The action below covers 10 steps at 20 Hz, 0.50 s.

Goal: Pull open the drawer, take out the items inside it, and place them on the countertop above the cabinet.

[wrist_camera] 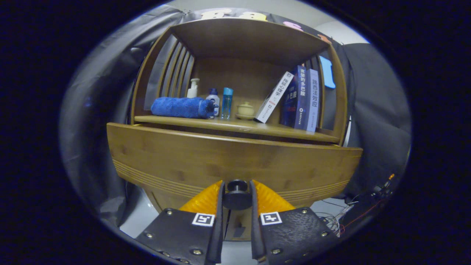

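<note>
The wooden drawer front (206, 162) spans the cabinet just ahead of me, with grooved lines along its lower edge. Its dark round knob (237, 187) sits between my fingers, and my gripper (237, 183) is shut on it, one finger pressing on each side. The drawer front stands forward of the countertop (235, 126) above it. What lies inside the drawer is hidden behind the front panel.
On the countertop, under a wooden shelf roof, lie a rolled blue towel (182, 107), a pump bottle (192, 89), two small bottles (220, 103), a small lidded pot (245, 109) and three books (300, 97). Cables (353, 213) lie on the floor to the right.
</note>
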Available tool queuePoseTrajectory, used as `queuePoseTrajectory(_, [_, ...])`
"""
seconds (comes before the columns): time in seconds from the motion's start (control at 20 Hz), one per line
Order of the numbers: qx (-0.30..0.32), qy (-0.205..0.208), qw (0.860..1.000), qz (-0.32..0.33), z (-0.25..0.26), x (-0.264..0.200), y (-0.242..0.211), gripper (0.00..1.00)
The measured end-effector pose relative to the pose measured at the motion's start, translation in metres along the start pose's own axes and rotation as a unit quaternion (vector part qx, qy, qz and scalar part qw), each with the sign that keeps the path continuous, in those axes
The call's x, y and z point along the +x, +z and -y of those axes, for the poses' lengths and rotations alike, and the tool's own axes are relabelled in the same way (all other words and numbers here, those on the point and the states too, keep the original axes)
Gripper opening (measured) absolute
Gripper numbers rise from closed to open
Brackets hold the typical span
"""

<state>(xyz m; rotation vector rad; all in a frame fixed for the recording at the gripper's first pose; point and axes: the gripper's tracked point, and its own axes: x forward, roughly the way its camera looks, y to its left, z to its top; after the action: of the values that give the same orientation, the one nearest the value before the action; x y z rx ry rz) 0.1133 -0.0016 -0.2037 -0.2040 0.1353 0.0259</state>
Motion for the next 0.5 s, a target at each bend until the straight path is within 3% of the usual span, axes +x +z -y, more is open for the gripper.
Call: queuePoseTrajectory(0.5, [0.001,0.015,1.000,-0.017,-0.002,-0.066,-0.017,0.31])
